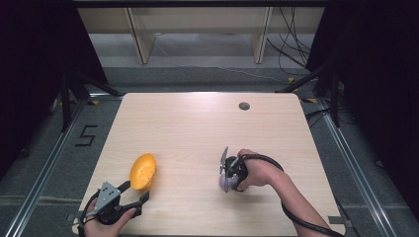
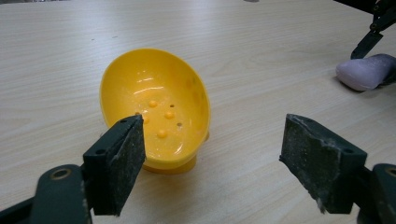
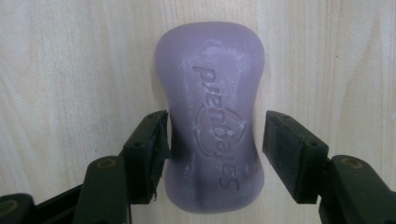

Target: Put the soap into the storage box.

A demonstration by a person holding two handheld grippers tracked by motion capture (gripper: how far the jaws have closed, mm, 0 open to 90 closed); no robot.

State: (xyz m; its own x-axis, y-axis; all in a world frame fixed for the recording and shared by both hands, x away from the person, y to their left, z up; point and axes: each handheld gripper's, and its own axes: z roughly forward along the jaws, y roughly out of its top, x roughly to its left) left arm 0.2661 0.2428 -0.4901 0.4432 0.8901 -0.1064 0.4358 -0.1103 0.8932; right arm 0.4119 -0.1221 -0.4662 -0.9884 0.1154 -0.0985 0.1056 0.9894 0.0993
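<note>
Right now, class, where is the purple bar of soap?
In the high view the purple soap bar lies flat on the table's right half, between the right gripper's open jaws, well right of the yellow soap dish.

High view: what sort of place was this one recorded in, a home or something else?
Probably a lab or recording studio, not a home. The wooden table stands alone between black curtains, with metal rails and loose cables on the grey floor. A taped number marks the floor beside it.
</note>
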